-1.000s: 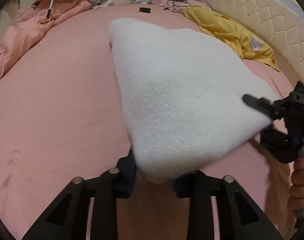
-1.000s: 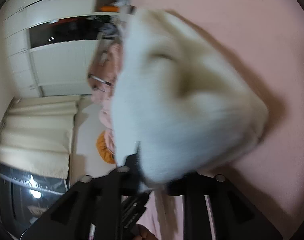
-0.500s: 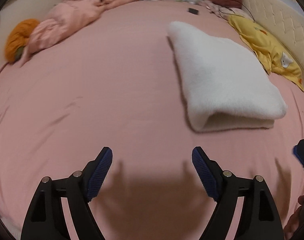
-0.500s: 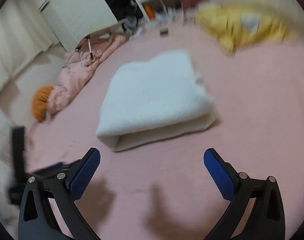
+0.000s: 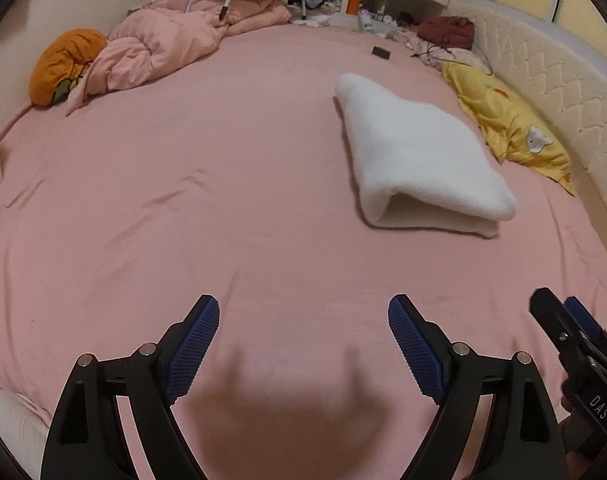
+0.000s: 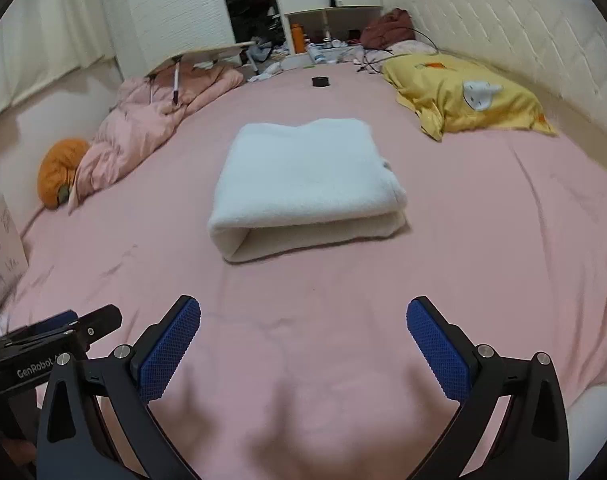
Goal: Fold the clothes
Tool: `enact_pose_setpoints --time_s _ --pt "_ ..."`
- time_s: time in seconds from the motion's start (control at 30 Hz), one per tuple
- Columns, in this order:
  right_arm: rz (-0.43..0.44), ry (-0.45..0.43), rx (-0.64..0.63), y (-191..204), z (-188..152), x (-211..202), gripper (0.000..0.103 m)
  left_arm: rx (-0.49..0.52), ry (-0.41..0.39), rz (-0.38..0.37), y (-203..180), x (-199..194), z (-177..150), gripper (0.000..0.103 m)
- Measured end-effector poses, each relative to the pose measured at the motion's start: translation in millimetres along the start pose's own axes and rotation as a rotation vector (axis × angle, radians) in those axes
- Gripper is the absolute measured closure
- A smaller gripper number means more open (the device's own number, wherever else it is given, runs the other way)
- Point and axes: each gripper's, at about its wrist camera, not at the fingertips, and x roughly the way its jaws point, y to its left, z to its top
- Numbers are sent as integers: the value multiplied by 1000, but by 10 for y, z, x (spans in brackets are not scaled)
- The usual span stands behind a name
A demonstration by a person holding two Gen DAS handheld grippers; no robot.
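A folded white garment (image 6: 303,184) lay flat on the pink bed (image 6: 483,240), near a yellow pillow (image 6: 459,96). The left tool (image 5: 303,344) and right tool (image 6: 303,344) hovered above the sheet, well apart from the garment, each with blue-padded fingers spread wide and empty.

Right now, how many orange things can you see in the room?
2. An orange cushion lies at the bed's left edge beside the heaped pink duvet. An orange bottle stands on the cluttered far side past the bed. More may hide in that clutter.
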Motion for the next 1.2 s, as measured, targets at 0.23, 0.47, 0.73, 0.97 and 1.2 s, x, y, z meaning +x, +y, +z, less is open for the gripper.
enact_pose_setpoints --time_s 0.23,0.47,0.73,0.97,1.2 --pt "-39 -31 -82 181 108 -100 0 34 -38 10 -105 -150 23 16" --pt "-91 -53 -111 240 261 -155 0 41 -52 -1 -142 -261 110 16" --pt "-78 -34 -102 291 434 -235 0 45 -66 10 -174 -381 166 12" --pt "-84 -54 -111 310 479 -287 0 55 -67 8 -226 -448 189 7" --pt "-72 -62 -92 260 500 -320 0 59 -156 331 -308 -547 208 0"
